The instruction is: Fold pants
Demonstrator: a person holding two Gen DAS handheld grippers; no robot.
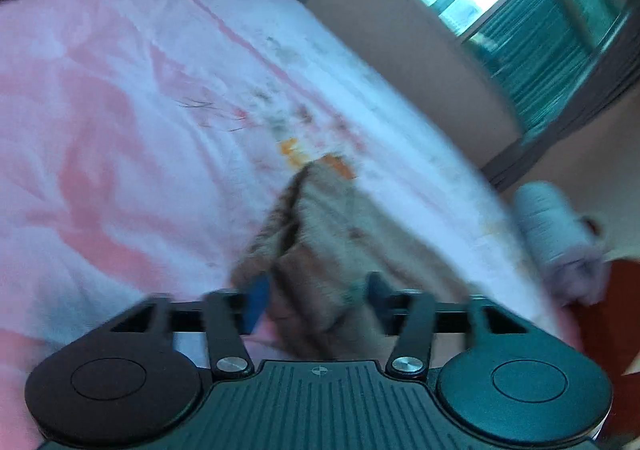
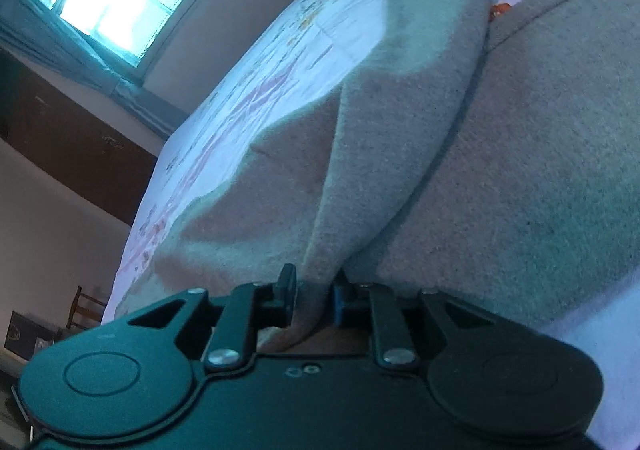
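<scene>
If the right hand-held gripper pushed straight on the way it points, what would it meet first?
The pants: the right hand-held gripper already pinches a fold of them, and more of their cloth lies ahead on the bed sheet.

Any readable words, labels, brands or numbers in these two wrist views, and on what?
None can be read.
The pink-and-white printed bedsheet carries orange and grey marks, too blurred to read.
The grey knitted pants, left gripper and right gripper show no text.
</scene>
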